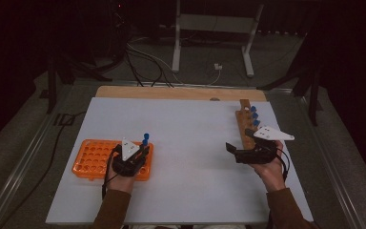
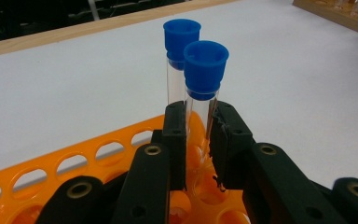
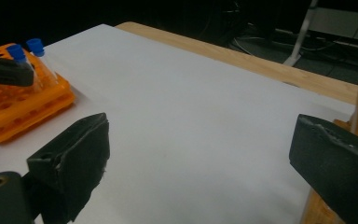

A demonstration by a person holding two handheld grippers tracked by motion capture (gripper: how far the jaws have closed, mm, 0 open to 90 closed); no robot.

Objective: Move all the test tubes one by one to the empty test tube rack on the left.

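An orange tube rack [image 1: 93, 160] lies at the near left of the white table top [image 1: 186, 119]. In the left gripper view my left gripper [image 2: 198, 116] is shut on a clear test tube with a blue cap [image 2: 205, 60], which stands upright in the rack's corner [image 2: 74, 163]. A second blue-capped tube [image 2: 182, 35] stands just behind it, apart from the jaws. From above, the left gripper [image 1: 144, 148] sits over the rack's right end. My right gripper [image 1: 240, 141] hovers near a wooden rack [image 1: 244, 125], its jaws wide apart. In its own view [image 3: 200, 140] nothing lies between them.
The wooden rack holds several blue-capped tubes [image 1: 254, 114] along the table's right side. A wooden strip [image 1: 181, 92] runs along the far edge. Cables [image 1: 143, 57] and a white stand [image 1: 209, 28] lie on the floor beyond. The person's forearms come in from the near edge.
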